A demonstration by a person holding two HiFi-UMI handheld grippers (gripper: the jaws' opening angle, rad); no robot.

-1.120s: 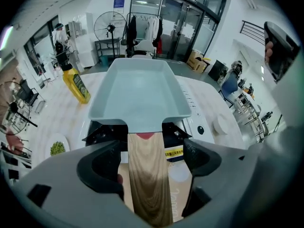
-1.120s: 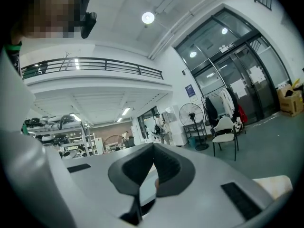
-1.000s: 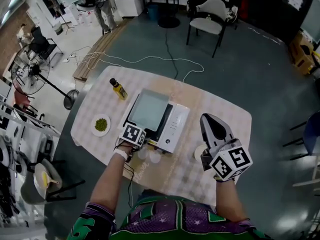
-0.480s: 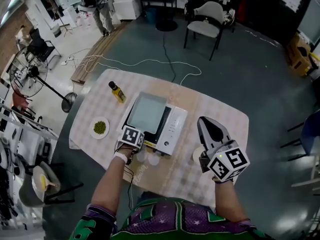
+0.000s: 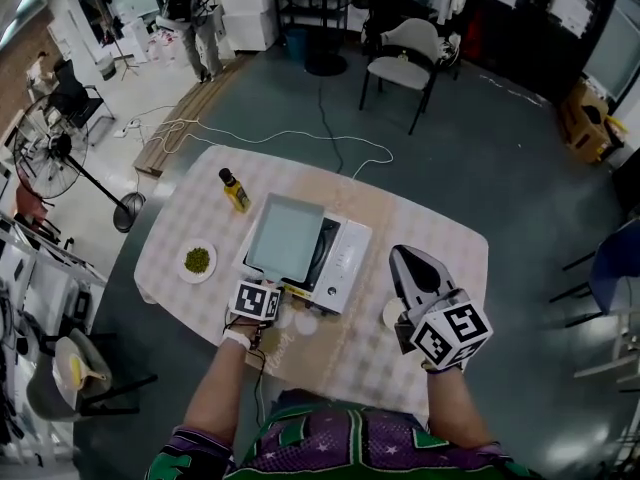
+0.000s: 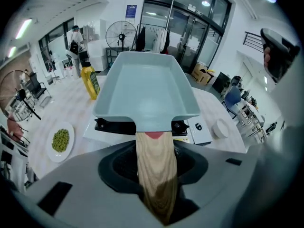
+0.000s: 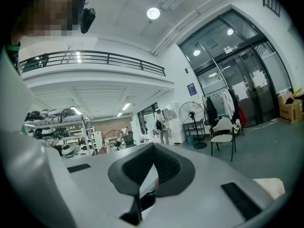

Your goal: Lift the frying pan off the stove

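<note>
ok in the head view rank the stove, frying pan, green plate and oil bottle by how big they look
1. stove, though partly covered
2. frying pan
3. plate of green food
4. oil bottle, close to the plate in size

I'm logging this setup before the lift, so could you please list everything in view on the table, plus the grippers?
table: one, checked cloth
stove: one, white, middle of the table
frying pan: one, pale blue-grey with wooden handle, over the stove
oil bottle: one, yellow, far left of the stove
plate of green peas: one, white, left of the stove
small dish: one, white, right of the stove
pale round items: two, near edge by the stove, too small to identify
left gripper: one, grey, shut on the wooden handle
right gripper: one, grey, shut and empty, table's right side
</note>
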